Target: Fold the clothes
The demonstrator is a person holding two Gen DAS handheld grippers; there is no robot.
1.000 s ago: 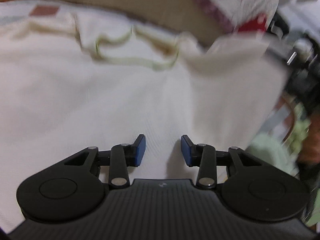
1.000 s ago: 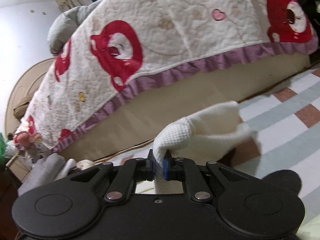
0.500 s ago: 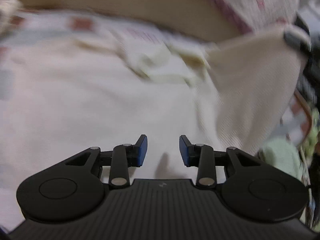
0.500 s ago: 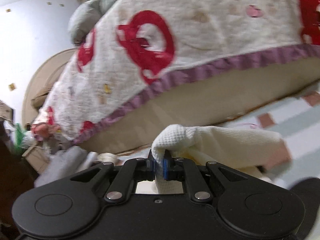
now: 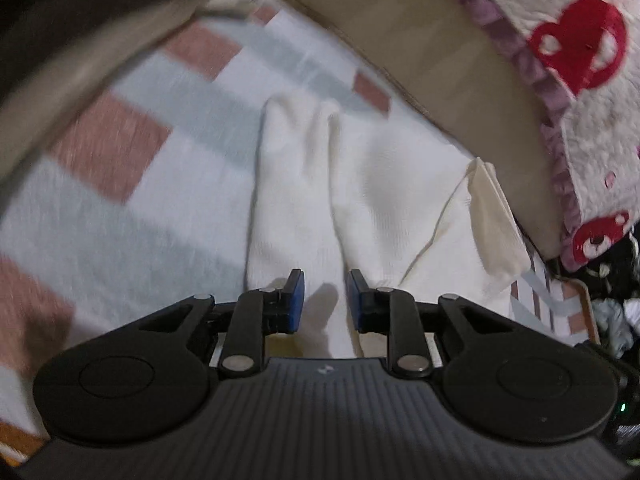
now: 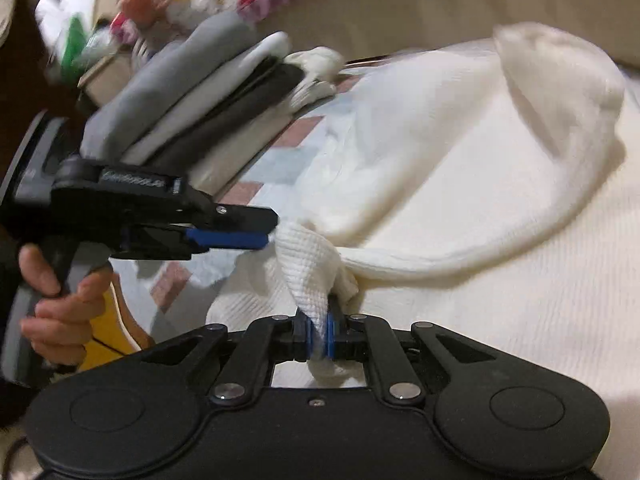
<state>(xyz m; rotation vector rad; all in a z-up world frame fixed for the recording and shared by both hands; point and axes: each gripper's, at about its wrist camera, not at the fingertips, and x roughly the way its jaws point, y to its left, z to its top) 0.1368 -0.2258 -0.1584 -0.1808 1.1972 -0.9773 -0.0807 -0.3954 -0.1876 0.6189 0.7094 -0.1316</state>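
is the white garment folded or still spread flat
Partly folded: the white garment has a section doubled over itself, a corner pinched in the right gripper.

Cream-white garment (image 6: 460,184) is showing a fine waffle-knit texture, with a pale yellowish seam line in the left wrist view. Sheet (image 5: 132,184) beneath is showing a check of white, pale blue-grey and dusty pink-brown blocks. Quilt (image 5: 580,92) is showing off-white with red bear motifs and a mauve ruffled border. Folded stack (image 6: 200,100) is showing mid-grey, white and charcoal layers. Right gripper (image 6: 319,334) and left gripper (image 5: 325,300) are both showing black bodies with blue pads (image 5: 297,300).
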